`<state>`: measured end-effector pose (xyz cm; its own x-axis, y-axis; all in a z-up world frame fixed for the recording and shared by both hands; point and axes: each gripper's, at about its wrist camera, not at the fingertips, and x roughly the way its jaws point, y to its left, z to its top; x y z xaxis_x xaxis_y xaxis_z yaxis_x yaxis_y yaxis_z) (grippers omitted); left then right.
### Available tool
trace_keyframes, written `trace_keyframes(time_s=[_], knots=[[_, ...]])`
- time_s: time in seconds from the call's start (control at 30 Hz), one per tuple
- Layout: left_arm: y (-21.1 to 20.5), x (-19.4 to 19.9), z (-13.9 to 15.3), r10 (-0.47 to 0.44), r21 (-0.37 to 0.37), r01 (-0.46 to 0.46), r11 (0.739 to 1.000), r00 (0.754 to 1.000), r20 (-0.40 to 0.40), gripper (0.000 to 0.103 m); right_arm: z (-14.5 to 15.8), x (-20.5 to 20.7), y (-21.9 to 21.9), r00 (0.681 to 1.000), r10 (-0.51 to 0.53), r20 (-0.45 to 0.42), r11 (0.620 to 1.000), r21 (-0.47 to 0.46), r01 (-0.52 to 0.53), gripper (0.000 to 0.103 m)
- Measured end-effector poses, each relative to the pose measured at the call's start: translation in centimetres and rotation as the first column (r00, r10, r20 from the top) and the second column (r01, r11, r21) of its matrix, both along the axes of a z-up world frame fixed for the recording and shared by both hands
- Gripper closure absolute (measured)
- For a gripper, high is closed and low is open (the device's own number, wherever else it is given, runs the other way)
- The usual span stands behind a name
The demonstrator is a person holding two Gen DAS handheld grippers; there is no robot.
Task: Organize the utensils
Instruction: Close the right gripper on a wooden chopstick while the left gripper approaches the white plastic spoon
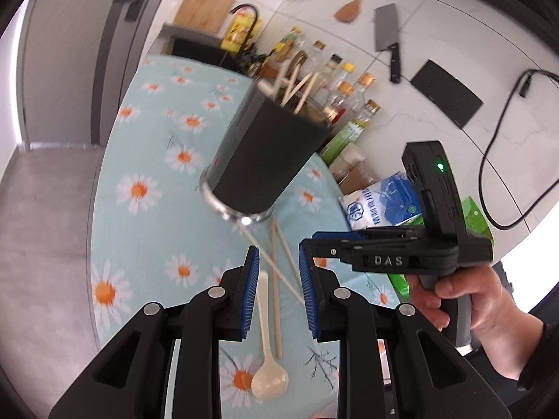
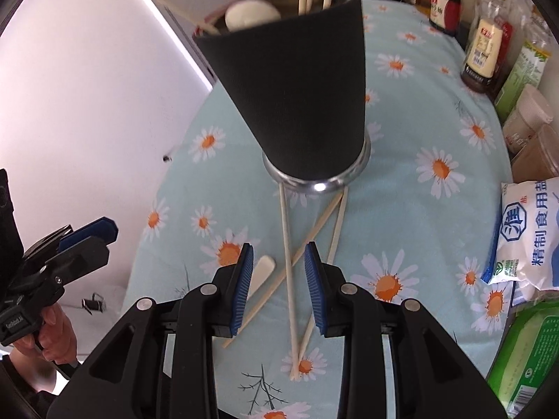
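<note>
From the left wrist view, the left gripper (image 1: 279,279) is hanging over a bench (image 1: 146,230) covered in a daisy-print cloth, its jaws standing partly apart and gripping nothing. One cream spoon (image 1: 266,349) is lying between and below the jaws, bowl toward the near edge. Three loose chopsticks (image 1: 277,279) are lying beside it, crossing each other and running toward the far side. One dark holder (image 1: 265,153) with a metal base is standing just beyond them, with several more chopsticks sticking out of its top. At the right, the right gripper (image 1: 384,244) is showing side-on in a hand (image 1: 464,300). Only this view is showing the wall behind, with one cleaver (image 1: 386,36) and one wooden spatula (image 1: 356,0) hanging, and a row of bottles (image 1: 335,87).

From the right wrist view, the right gripper (image 2: 278,279) is hovering with its jaws narrowly apart and empty; the three chopsticks (image 2: 287,262) are lying under the gap, touching the holder (image 2: 297,90) at their far ends. Only the spoon handle (image 2: 260,272) is showing here, at the left jaw. This view alone is showing a second spoon bowl (image 2: 251,14) inside the holder, and one salt bag (image 2: 531,234) at the right. The left gripper (image 2: 84,241) is appearing at the left edge.
</note>
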<state>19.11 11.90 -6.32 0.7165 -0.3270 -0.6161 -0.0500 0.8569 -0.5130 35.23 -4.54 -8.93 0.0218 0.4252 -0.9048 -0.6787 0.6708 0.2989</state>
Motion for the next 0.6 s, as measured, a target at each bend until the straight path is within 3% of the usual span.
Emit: trace_keyframes(time_s=[0.23, 0.6], knots=[[0.3, -1.2, -3.5, 0.012, -0.033, -0.015, 0.999, 0.996, -0.088, 0.08, -3.7, 0.2, 2.3, 0.993, 0.053, -0.11, 0.975, -0.208, -0.075, 0.082], [1.3, -2.4, -5.9, 0.017, -0.052, -0.025, 0.998, 0.989, -0.148, 0.08, -6.0, -1.0, 4.8, 0.981, 0.13, -0.143, 0.921, -0.349, -0.173, 0.094]])
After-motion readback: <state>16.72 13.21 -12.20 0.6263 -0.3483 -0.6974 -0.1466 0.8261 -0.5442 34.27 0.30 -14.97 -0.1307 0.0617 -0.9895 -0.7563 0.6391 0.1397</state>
